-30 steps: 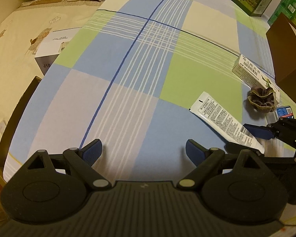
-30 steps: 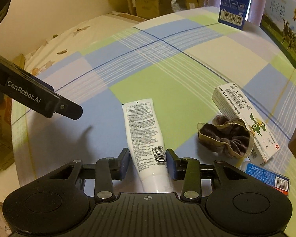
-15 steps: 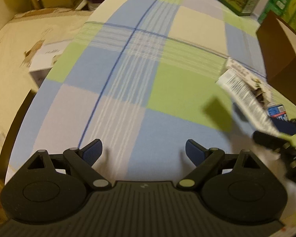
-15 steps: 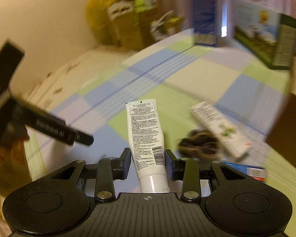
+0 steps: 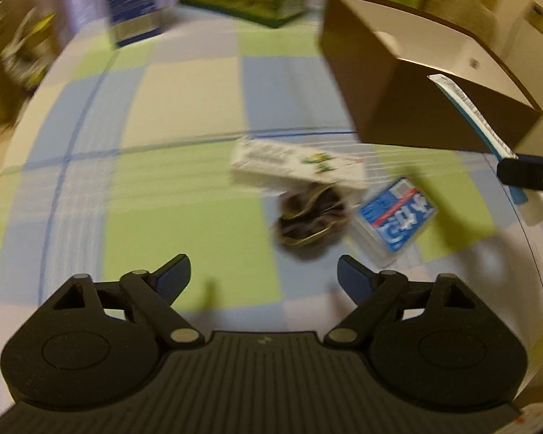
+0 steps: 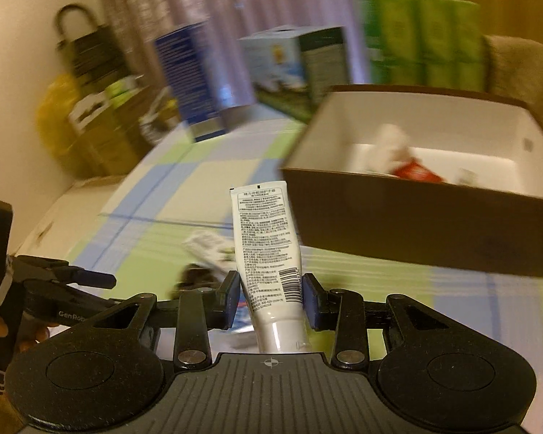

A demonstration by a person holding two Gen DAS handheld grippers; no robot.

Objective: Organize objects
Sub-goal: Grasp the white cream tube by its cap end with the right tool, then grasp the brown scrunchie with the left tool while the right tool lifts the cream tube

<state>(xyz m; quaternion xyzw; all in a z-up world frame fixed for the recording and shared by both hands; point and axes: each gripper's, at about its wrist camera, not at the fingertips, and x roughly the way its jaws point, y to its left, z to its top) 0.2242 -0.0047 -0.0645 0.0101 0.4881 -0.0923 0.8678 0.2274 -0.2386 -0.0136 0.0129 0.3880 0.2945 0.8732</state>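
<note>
Holding a white tube clamped in right gripper beside brown box containing blurred packets; left gripper spread wide, empty.

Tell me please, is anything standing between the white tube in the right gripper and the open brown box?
Nothing visible does. The right gripper holds the white tube raised off the checked cloth, and the brown box is open-topped just ahead; only its near wall must be cleared.
</note>
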